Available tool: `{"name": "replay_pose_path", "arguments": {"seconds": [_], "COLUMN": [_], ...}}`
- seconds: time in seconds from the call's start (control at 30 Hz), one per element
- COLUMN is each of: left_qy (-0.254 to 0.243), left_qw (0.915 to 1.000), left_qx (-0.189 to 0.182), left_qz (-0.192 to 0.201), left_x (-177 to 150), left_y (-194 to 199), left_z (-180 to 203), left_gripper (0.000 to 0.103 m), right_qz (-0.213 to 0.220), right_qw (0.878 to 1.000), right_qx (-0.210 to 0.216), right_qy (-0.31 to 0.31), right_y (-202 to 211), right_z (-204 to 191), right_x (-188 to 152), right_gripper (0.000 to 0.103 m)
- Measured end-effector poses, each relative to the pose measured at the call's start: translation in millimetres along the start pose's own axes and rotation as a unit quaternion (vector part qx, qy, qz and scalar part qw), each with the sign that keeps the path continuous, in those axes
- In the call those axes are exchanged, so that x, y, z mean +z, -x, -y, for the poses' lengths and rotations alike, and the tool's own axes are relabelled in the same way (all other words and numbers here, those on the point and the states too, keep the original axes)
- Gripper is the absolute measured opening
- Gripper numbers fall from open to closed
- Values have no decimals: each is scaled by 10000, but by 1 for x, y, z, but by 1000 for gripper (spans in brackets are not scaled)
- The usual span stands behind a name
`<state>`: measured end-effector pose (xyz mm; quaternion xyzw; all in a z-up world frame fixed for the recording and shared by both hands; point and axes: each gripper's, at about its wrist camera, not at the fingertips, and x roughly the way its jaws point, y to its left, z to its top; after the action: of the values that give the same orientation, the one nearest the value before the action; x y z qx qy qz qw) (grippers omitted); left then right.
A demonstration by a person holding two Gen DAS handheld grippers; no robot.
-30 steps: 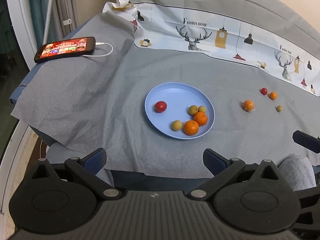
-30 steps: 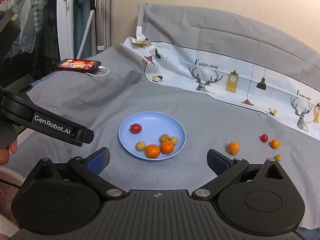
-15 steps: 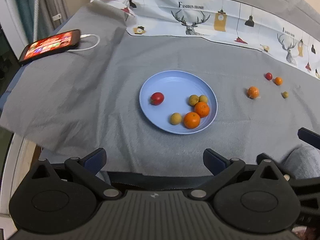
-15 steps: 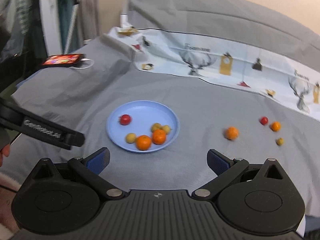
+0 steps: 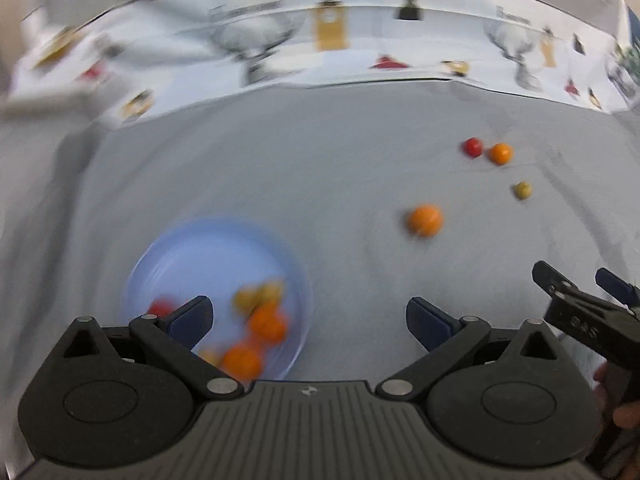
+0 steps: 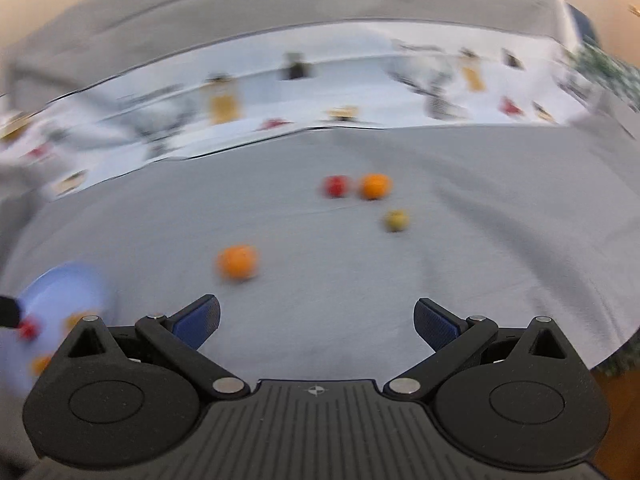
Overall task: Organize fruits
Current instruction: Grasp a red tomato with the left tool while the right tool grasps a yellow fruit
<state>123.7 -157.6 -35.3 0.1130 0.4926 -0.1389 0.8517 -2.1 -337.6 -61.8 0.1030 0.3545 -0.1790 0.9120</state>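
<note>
A blue plate [image 5: 208,256] holding several small fruits lies on the grey cloth, just under my left gripper [image 5: 310,318], which is open and empty. Loose on the cloth to the right lie an orange [image 5: 425,220], a red fruit [image 5: 472,147], a smaller orange [image 5: 500,153] and a yellow-green fruit [image 5: 522,190]. In the right wrist view the orange [image 6: 237,261] sits ahead and left of my open, empty right gripper [image 6: 316,320], with the red fruit [image 6: 337,186], small orange [image 6: 374,186] and yellow-green fruit [image 6: 396,220] farther back. The plate [image 6: 68,288] is at the far left. Both views are motion-blurred.
A white printed cloth [image 5: 320,56] with deer and lamp pictures runs along the back of the grey surface. The right gripper's body [image 5: 580,320] and a hand show at the lower right of the left wrist view. The cloth's right edge [image 6: 616,344] drops off.
Both grippers have swung forward and to the right over the cloth; the plate now sits low and left in both views and the loose fruits are nearer. The phone has left view.
</note>
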Motion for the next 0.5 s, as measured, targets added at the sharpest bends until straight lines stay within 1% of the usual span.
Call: {"name": "replay_pose_path", "arguments": {"seconds": [0.13, 0.27, 0.4, 0.47, 0.5], "left_qy": [-520, -857, -1207, -1357, -1440], "left_qw": [9984, 9946, 9894, 9867, 9854], "left_qx": [-224, -523, -677, -730, -729], "left_qz": [-1, -260, -430, -510, -550], "left_x": [63, 118, 155, 167, 171], "left_y": [-58, -127, -191, -220, -231], "left_z": [54, 107, 155, 174, 183], "left_gripper": [103, 103, 103, 103, 103], "right_qz": [68, 153, 32, -180, -193], "right_qw": [9981, 9945, 9950, 9950, 9951], "right_qx": [-540, -943, -910, -928, -922], "right_qy": [-301, -429, -416, -328, -314], "right_y": [-67, -136, -184, -200, -203], "right_z": [37, 61, 75, 79, 80], "right_x": [20, 37, 41, 41, 40], "right_gripper": [102, 102, 102, 102, 102]}}
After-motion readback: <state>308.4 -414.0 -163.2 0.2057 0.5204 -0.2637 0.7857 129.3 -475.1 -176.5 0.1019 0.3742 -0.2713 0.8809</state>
